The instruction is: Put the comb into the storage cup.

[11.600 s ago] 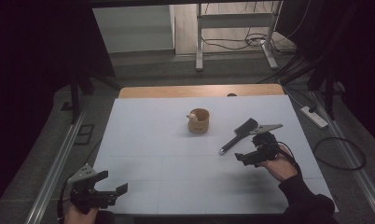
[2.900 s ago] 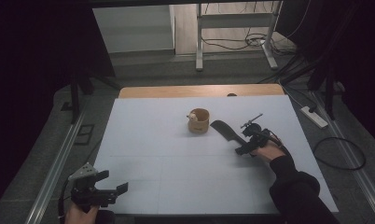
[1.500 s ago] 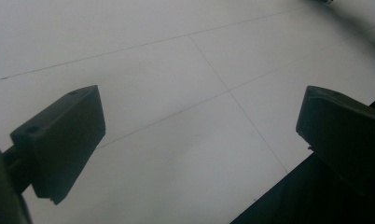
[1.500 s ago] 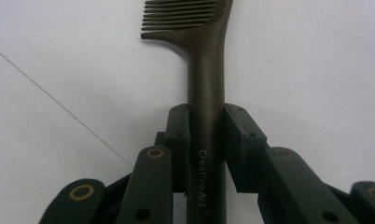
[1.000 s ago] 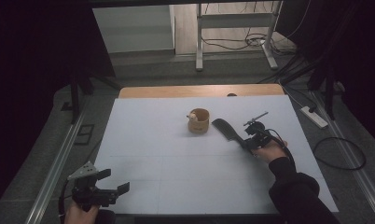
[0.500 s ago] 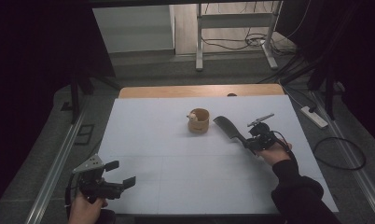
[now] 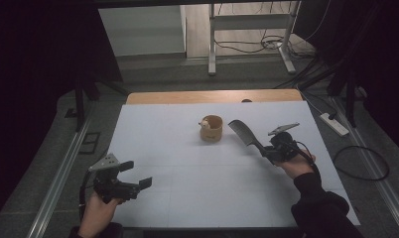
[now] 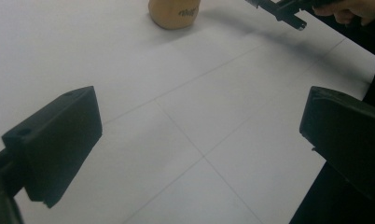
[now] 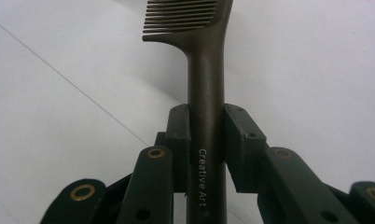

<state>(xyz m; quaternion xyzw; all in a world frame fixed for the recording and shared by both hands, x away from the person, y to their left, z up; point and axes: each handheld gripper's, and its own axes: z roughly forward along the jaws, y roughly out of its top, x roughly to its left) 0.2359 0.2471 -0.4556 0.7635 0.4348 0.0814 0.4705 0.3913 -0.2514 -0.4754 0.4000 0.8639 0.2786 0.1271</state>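
Right gripper (image 9: 206, 135) stays clamped on the matte dark comb's (image 9: 205, 84) round handle, left gripper (image 7: 136, 174) gaping, now shifted right.

Dark comb (image 7: 243, 134), long handle printed "Creative Art", teeth at the far end. Lifted off the white table (image 7: 187, 148), angled up toward far-left, just right of the tan cup (image 7: 211, 128), not touching.

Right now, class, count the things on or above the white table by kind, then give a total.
Combs: 1, dark comb, clamped in the right tool
Cups: 1, tan cup
Tools: 2, counting the left tool, open
Total: 4
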